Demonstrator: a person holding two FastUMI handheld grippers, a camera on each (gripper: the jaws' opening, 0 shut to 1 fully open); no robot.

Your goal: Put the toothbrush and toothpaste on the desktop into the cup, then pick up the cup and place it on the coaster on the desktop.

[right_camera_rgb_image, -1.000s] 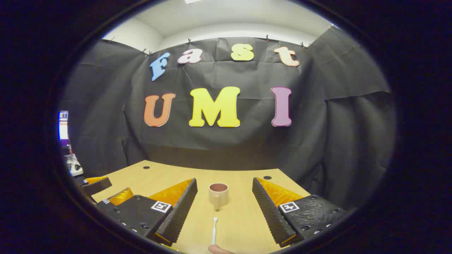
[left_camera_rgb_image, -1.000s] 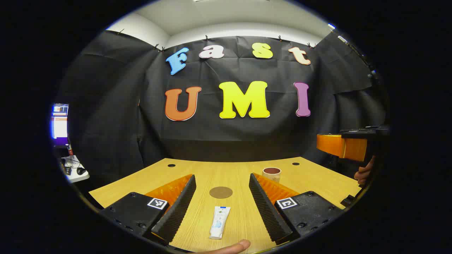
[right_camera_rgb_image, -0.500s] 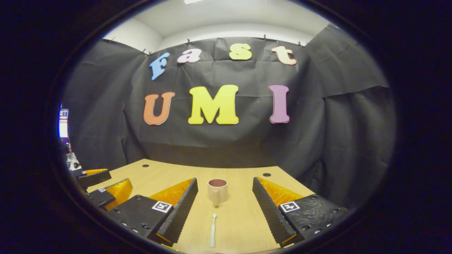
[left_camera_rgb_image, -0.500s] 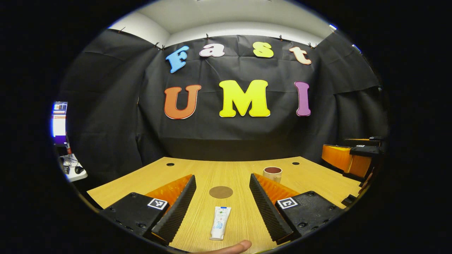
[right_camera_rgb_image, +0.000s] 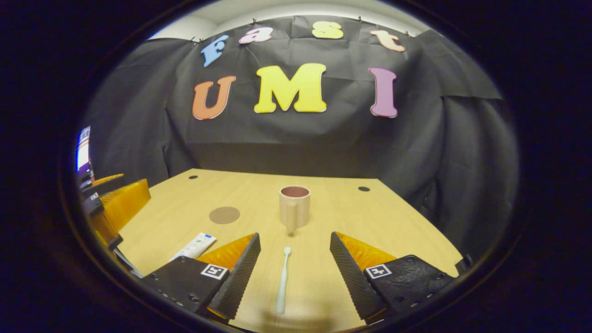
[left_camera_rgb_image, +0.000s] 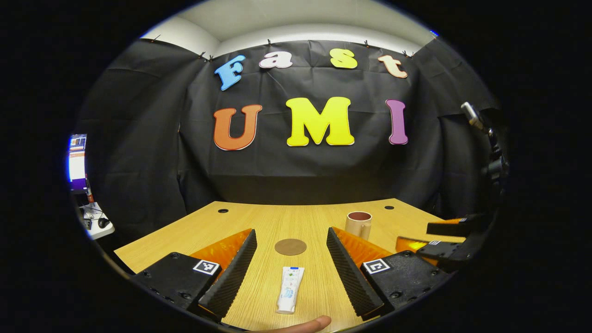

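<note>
Here the toothpaste tube [left_camera_rgb_image: 290, 296] lies flat on the wooden desktop [left_camera_rgb_image: 305, 222] between the wide-spread fingers of the left gripper [left_camera_rgb_image: 291, 270], the round coaster [left_camera_rgb_image: 290, 246] just beyond it. The toothbrush [right_camera_rgb_image: 282, 279] lies lengthwise inside the wide-open right gripper [right_camera_rgb_image: 294, 270], pointing toward the upright cup [right_camera_rgb_image: 294, 206] ahead.

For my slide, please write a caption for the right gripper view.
Open right gripper straddles the toothbrush, cup ahead on the desk.

Toothbrush [right_camera_rgb_image: 282, 280] before cup [right_camera_rgb_image: 294, 206]; coaster [right_camera_rgb_image: 224, 215] left; toothpaste [right_camera_rgb_image: 194, 246] before coaster
</note>
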